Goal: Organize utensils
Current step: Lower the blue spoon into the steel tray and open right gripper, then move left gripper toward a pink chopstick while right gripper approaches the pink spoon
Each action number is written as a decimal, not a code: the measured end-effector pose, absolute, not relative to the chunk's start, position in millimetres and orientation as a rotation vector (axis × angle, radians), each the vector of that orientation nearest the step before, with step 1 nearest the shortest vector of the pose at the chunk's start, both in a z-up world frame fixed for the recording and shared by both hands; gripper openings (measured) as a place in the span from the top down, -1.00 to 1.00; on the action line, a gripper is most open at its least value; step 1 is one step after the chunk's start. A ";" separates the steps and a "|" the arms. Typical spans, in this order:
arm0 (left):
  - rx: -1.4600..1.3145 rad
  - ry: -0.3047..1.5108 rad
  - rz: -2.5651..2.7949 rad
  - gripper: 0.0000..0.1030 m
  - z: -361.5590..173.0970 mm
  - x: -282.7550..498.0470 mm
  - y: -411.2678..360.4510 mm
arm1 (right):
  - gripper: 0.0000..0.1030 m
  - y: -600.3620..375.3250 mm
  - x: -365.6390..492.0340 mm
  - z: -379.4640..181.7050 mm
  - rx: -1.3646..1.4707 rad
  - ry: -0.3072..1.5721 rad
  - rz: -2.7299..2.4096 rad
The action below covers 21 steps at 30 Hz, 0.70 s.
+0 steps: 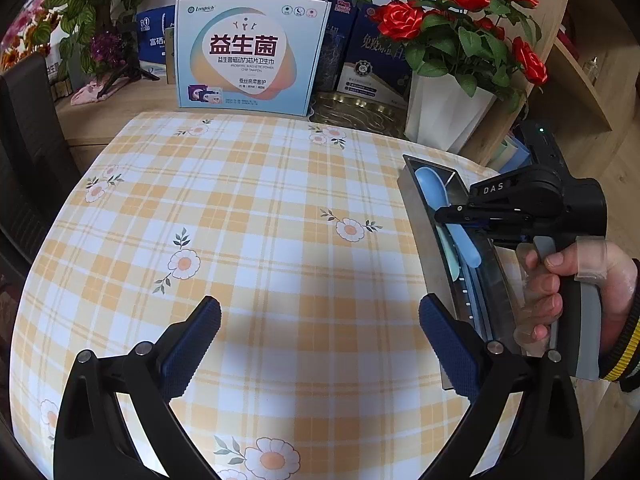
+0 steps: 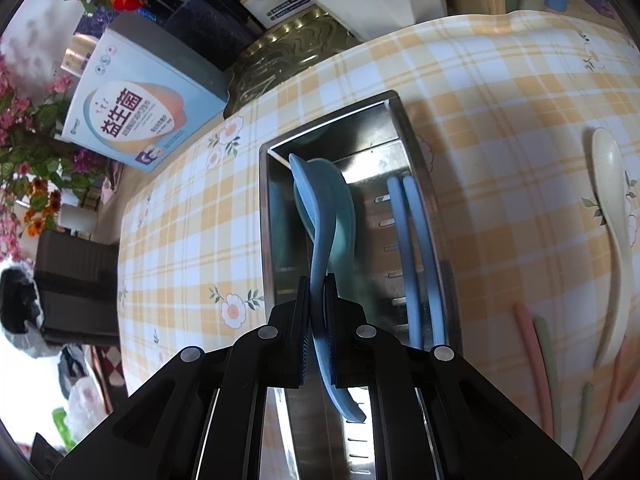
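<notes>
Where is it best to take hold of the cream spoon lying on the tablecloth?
Grip the cream spoon at mid-handle, coming from above with the gripper jaws across it. The handle is narrow and lies flat on the cloth, while the bowl is wider and the pink and green chopsticks crowd its tail.

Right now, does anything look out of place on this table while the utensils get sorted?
Nothing is spilled or damaged. The only stragglers are a cream spoon and pink and green chopsticks lying loose on the tablecloth beside the steel tray. The right gripper holds a blue spoon over the tray.
</notes>
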State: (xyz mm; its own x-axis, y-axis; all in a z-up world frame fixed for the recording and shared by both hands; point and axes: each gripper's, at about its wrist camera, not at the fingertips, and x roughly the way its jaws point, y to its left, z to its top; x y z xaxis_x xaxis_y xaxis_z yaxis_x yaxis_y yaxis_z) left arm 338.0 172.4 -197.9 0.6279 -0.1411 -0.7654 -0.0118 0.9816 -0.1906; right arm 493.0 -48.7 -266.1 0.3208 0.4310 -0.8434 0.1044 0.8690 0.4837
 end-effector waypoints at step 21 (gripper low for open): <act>-0.110 0.778 -0.178 -0.88 -143.4 312.8 88.3 | 0.82 -119.1 406.0 -176.6 0.240 0.903 0.370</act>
